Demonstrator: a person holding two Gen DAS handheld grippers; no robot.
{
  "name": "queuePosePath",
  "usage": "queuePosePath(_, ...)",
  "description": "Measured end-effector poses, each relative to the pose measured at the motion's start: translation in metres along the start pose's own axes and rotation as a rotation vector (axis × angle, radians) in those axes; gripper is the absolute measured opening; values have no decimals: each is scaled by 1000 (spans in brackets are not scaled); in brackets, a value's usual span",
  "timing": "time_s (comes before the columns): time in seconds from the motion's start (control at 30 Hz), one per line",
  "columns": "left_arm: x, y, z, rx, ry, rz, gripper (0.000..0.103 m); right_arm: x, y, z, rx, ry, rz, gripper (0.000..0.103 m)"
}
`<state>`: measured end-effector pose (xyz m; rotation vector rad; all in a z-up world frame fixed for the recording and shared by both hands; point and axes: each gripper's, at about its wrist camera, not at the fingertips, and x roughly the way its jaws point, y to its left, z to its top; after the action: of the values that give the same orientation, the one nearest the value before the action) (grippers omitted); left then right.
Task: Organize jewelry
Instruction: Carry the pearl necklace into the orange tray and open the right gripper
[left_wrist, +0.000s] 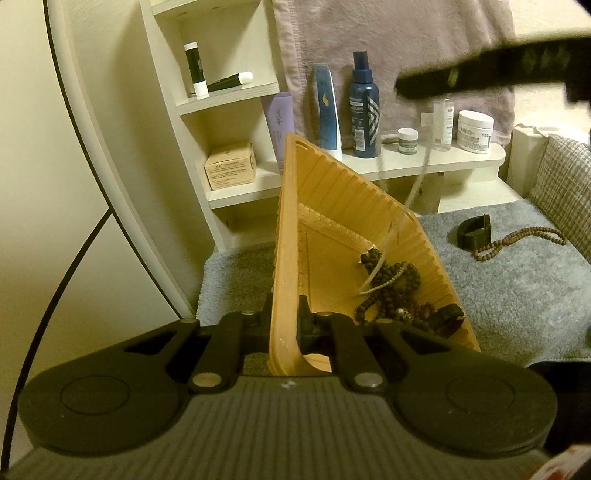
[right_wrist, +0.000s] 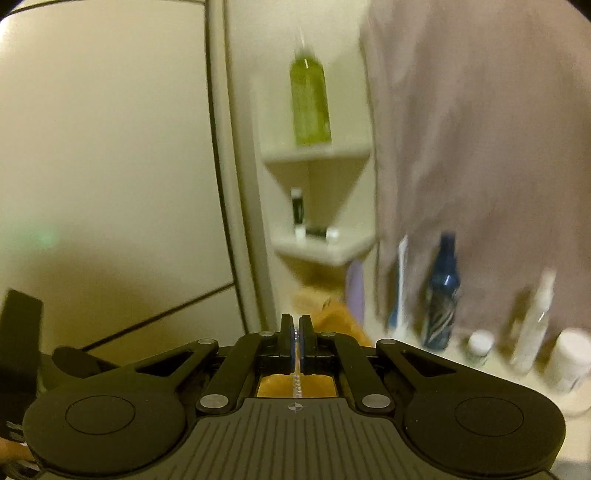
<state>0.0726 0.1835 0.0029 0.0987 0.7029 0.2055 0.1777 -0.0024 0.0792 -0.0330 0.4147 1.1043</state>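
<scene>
My left gripper (left_wrist: 286, 317) is shut on the near rim of an orange ribbed tray (left_wrist: 332, 236) and holds it tilted above the grey mat. Dark bead strands (left_wrist: 391, 288) lie heaped in the tray's low right corner. My right gripper (right_wrist: 297, 332) is shut on a thin pale beaded chain (right_wrist: 297, 384); in the left wrist view that gripper is the blurred black shape at the upper right (left_wrist: 480, 74), and the chain (left_wrist: 402, 206) hangs from it down into the tray. A brown bead necklace (left_wrist: 517, 240) and a black bangle (left_wrist: 474, 232) lie on the mat.
A grey mat (left_wrist: 517, 302) covers the surface. White shelves (left_wrist: 229, 96) hold lip balm tubes, a box, bottles (left_wrist: 364, 107) and cream jars (left_wrist: 474, 131). A mauve towel (left_wrist: 388, 37) hangs behind. A checked cushion (left_wrist: 565, 184) lies at the right. A green bottle (right_wrist: 308, 103) stands on an upper shelf.
</scene>
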Motion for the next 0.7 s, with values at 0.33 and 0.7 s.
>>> queuePosePath(0.33,0,1,0,-2,0,0,8,46,-24,-49,74,180,-5,2)
queuePosePath(0.7,0,1,1,1,0,0,8,60,-35,-74,136,256,25,2)
